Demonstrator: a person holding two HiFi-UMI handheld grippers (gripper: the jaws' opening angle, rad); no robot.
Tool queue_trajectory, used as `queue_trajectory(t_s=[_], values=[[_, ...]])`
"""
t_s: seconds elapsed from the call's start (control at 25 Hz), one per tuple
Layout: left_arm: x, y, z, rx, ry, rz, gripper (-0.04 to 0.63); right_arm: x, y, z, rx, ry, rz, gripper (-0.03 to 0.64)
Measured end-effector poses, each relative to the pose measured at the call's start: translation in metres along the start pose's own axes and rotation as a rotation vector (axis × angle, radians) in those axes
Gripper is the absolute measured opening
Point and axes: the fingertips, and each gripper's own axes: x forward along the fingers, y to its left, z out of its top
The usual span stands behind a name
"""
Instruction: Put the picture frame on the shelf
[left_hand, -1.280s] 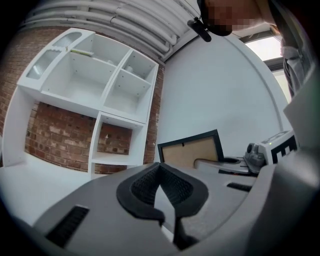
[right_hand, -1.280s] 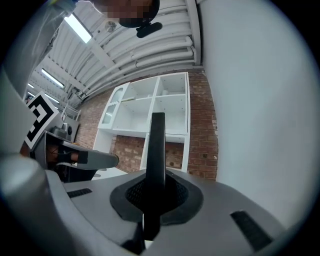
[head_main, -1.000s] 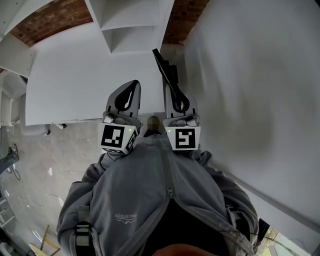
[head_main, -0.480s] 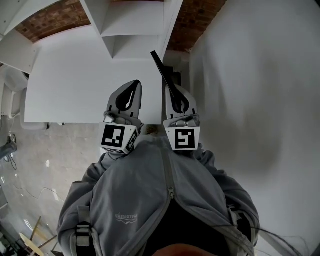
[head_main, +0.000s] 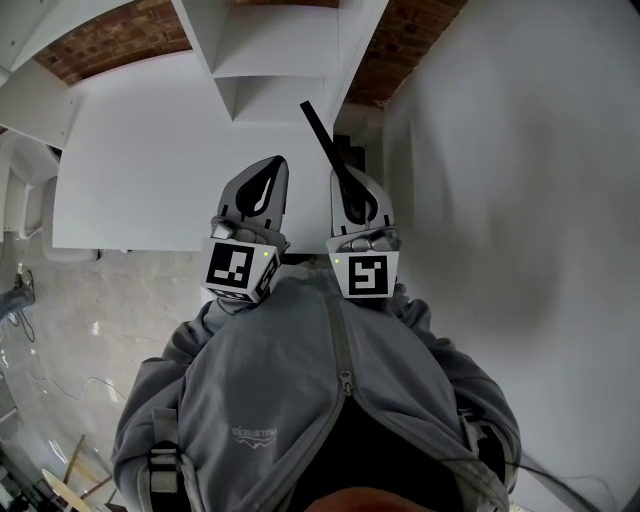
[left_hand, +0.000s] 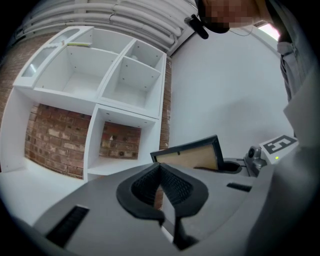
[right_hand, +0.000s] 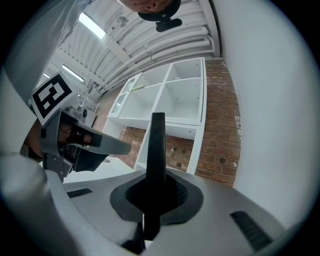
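Picture frame (right_hand: 158, 145) clamped edge-on in your right gripper (right_hand: 154, 197), sticking out ahead of its jaws; your left gripper (left_hand: 163, 186) just beside it, jaws pressed together on nothing; white shelf (right_hand: 176, 102) ahead of both grippers.

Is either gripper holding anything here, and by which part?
Right gripper holds the picture frame, jaws clamped on one end of its black border. Left gripper is shut, empty.

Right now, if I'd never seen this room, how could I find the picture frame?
Start at the big white shelf, then look just below it in the head view. The picture frame is pinched in the right claw, showing edge-on as a thin black bar. The left claw beside it is shut on nothing.
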Motion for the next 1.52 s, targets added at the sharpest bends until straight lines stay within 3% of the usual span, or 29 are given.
queue_trajectory(t_s=[0.64,0.88,1.52], values=[[0.028,0.024,-0.004,-0.041,0.028,-0.063,0.006,0.04,0.01,-0.018,-0.114,0.123,-0.006,0.034],[0.036,0.035,-0.028,-0.047,0.088,-0.076,0.006,0.058,0.008,-0.035,-0.123,0.138,-0.002,0.034],[0.077,0.066,-0.091,-0.084,0.13,-0.083,0.006,0.117,0.01,-0.111,-0.193,0.179,0.024,0.034]])
